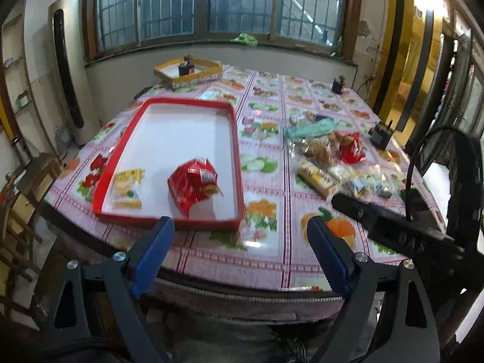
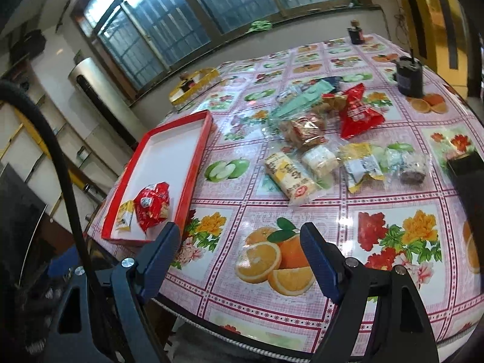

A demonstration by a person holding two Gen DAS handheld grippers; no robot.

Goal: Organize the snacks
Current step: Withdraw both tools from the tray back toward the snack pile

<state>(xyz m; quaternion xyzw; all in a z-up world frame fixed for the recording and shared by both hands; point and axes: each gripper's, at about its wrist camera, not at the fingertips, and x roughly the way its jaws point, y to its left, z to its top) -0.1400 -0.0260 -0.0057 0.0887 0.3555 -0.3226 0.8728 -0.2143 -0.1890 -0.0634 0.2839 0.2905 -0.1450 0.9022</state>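
A red-rimmed white tray lies on the left of the table. Inside it sit a crumpled red snack bag and a small yellow packet. A heap of loose snacks lies to the right: a yellow-and-white roll pack, a red bag, a mint-green pack and clear-wrapped cakes. My left gripper hangs open over the table's near edge, just before the tray. My right gripper is open too, with nothing between its fingers.
A yellow tray with a small dark object stands at the far side. Dark box-like devices sit on the right and far edges. The right-hand tool's black body crosses the left wrist view. A fruit-print cloth covers the table.
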